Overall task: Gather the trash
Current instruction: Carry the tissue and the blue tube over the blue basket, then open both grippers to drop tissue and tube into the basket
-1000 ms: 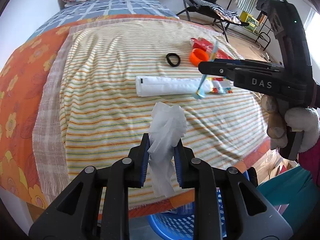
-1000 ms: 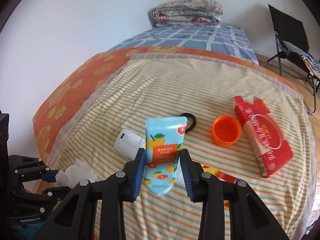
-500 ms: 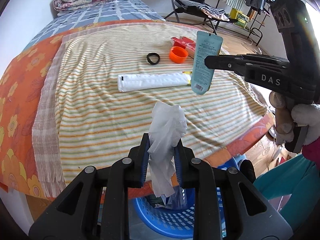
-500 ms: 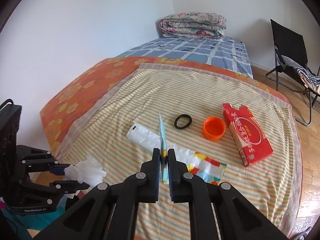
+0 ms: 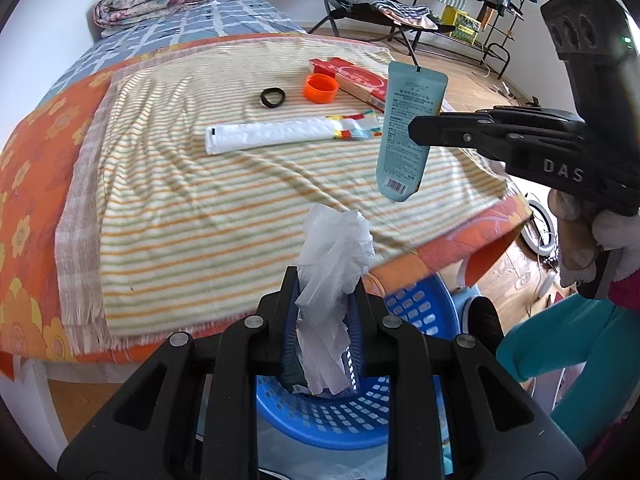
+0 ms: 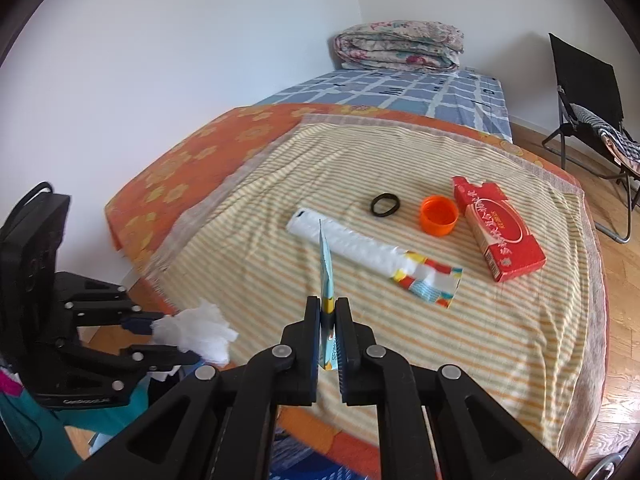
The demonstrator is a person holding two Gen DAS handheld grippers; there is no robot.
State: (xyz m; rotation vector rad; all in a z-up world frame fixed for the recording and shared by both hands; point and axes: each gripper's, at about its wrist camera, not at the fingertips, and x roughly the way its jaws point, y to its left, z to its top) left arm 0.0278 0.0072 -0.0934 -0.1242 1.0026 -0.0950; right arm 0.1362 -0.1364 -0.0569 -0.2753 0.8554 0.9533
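Observation:
My left gripper (image 5: 326,284) is shut on a crumpled white tissue (image 5: 334,252) and holds it over the blue basket (image 5: 360,420) below the bed's near edge. My right gripper (image 6: 328,310) is shut on a light blue tube (image 6: 326,268), seen edge-on; in the left wrist view the tube (image 5: 408,132) hangs upright above the bed's corner. The left gripper with the tissue (image 6: 196,328) shows at the left of the right wrist view.
On the striped blanket (image 5: 200,200) lie a white wrapper (image 5: 280,136), a black ring (image 5: 273,97), an orange cap (image 5: 321,88) and a red box (image 5: 356,80). A folded quilt (image 6: 400,46) lies at the bed's far end. A black chair (image 6: 588,92) stands at the right.
Both grippers have pulled back from the bed toward its near edge. The tissue now hangs over the blue basket. The tube has turned edge-on to the right wrist camera.

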